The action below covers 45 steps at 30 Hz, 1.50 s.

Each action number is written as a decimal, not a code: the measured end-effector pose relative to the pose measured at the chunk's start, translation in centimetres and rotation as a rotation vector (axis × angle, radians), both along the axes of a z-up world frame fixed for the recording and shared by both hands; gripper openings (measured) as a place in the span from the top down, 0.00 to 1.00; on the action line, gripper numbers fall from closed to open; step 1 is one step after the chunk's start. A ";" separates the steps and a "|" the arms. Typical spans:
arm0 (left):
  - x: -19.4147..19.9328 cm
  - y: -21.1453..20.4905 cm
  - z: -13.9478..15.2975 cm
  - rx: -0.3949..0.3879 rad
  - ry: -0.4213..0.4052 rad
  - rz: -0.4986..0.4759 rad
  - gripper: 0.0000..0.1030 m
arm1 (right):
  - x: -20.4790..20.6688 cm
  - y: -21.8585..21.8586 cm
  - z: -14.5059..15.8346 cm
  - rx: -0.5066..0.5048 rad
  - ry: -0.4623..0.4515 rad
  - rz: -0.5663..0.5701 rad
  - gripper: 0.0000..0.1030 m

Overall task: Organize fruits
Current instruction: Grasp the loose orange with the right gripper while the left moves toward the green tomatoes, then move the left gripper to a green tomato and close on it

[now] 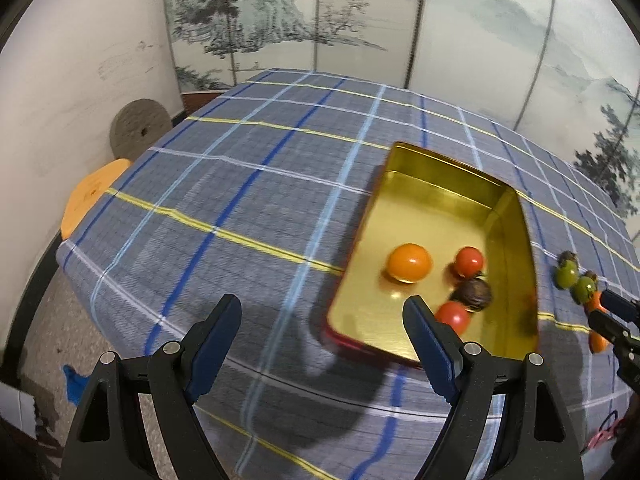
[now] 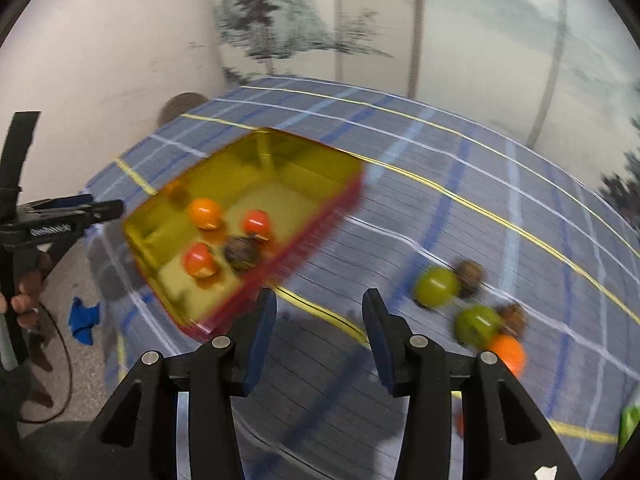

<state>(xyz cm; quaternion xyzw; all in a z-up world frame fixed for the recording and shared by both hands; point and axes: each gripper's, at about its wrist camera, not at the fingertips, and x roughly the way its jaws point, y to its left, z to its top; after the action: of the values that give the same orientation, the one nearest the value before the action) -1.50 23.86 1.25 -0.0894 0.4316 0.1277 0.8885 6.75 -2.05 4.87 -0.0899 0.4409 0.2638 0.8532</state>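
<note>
A gold tin tray with a red outside (image 1: 434,196) (image 2: 288,258) stands on the plaid tablecloth (image 1: 248,200). In it lie an orange fruit (image 1: 410,262) (image 2: 205,212), two red fruits (image 1: 469,260) (image 2: 256,221) and a brown one (image 1: 474,294) (image 2: 241,254). My left gripper (image 1: 323,308) (image 2: 112,208) hangs open and empty by the tray's near left corner. My right gripper (image 2: 320,300) (image 1: 608,308) is open and empty over bare cloth right of the tray. Right of it, blurred, lie two green fruits (image 2: 436,286), two brown ones (image 2: 469,272) and an orange one (image 2: 508,354).
A painted folding screen (image 1: 360,20) and a white wall (image 1: 80,60) stand behind the table. A grey stone disc (image 1: 138,128) and an orange stool (image 1: 90,196) sit off the table's left edge. A hand (image 2: 24,300) holds the left gripper. Blue scrap (image 2: 84,320) lies on the floor.
</note>
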 end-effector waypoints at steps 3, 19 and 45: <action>0.3 -1.3 0.2 0.001 -0.003 -0.033 0.19 | -0.3 -3.6 -0.5 -0.020 0.012 -0.078 0.59; 2.0 -8.4 0.6 0.007 -0.005 -0.203 0.19 | -1.7 -11.8 -4.9 -0.038 0.106 -0.285 0.59; 6.6 -18.7 0.0 0.001 0.018 -0.399 0.19 | -0.1 -13.2 -7.0 -0.058 0.076 -0.305 0.66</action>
<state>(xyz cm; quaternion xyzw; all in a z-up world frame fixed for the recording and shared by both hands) 5.14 5.14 1.29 -0.0005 0.4486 -0.0496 0.8923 6.62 -15.27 -2.15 -0.0365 0.4891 0.1214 0.8630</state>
